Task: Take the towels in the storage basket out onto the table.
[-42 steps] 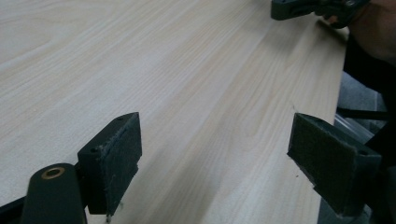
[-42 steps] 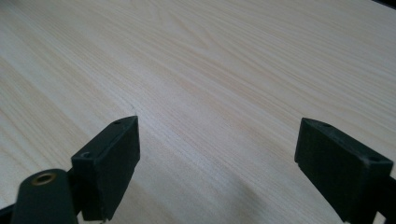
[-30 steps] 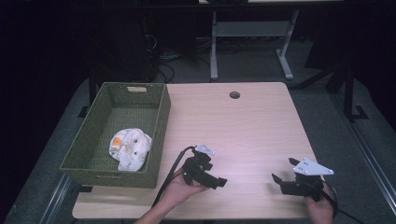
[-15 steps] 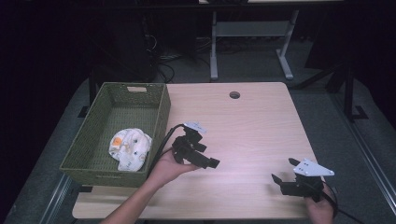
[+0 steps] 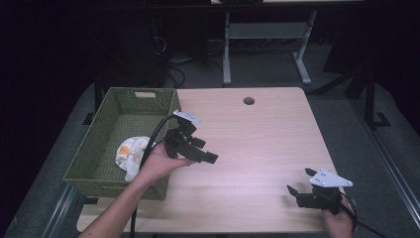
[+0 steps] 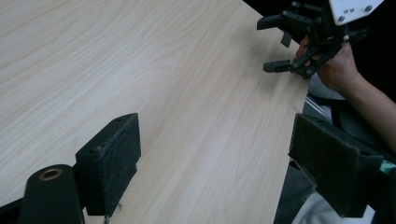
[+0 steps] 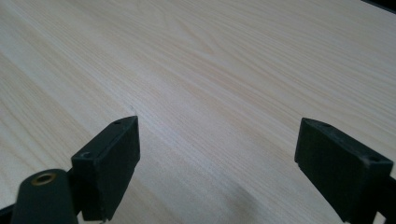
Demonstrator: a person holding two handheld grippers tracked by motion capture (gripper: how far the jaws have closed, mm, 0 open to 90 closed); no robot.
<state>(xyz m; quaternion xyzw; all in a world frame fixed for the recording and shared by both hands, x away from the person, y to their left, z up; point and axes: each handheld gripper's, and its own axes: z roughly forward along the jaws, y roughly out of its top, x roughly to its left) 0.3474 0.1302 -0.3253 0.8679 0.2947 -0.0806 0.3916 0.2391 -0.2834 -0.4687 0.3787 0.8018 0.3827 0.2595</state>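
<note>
While the left gripper [image 5: 190,144] hangs in the air just past the basket's [image 5: 94,148] right wall, the cloth [image 5: 130,154] lies inside the basket at about 9 o'clock from it, bunched low against that wall. The fingers [image 6: 112,161] stand wide apart with nothing between them, and they point toward 4 o'clock, away from the cloth and out over the bare surface [image 5: 257,144]. In the left gripper view they look across the wood toward the other hand. The right gripper [image 5: 309,193] sits near the surface's front right corner, at roughly 4 o'clock from the left one, its fingers [image 7: 107,163] likewise spread wide and empty over plain wood.

The cloth is a crumpled white bundle with an orange mark; its long axis runs roughly from 12 to 6 o'clock along the wall, though part is hidden behind the person's hand [image 5: 161,161]. The left gripper is far nearer; the right is well apart from the basket across the surface. To take the cloth, the left gripper would likely need to swing its fingers round toward 9 o'clock and dip over the rim.
</note>
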